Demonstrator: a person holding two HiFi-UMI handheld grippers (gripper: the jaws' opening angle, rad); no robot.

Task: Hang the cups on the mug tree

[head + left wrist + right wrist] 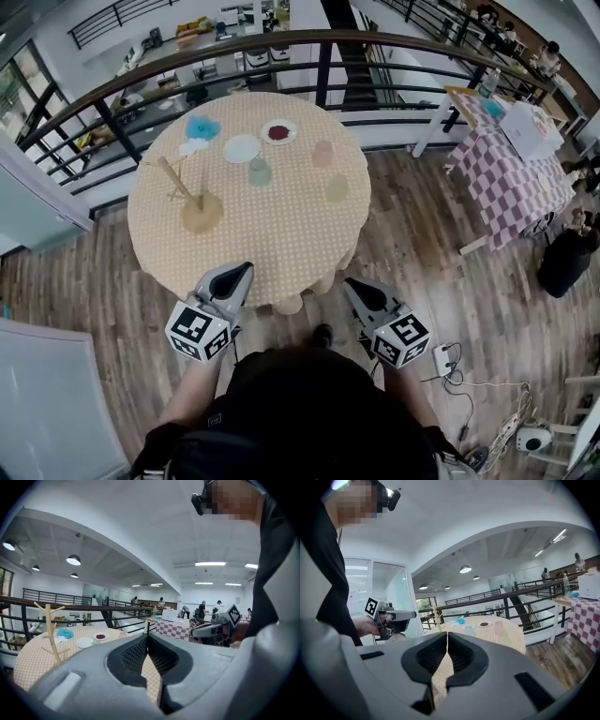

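Opening step, no cup hung: left gripper (240,273) and right gripper (355,287), jaws together and empty, at the table's (281,251) near edge; next, likely open onto a mid-table cup (260,172).

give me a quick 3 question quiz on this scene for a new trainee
1. True or false: a cup already hangs on the wooden mug tree.
2. How many translucent plastic cups stand on the round table with the dotted beige cloth?
3. Multiple choice: the left gripper and the right gripper are A) both shut and empty, B) both wide open, C) each shut on a cup.

Key
1. False: its branches are bare.
2. Three: the pale green cup, the pink cup and the yellow cup.
3. A
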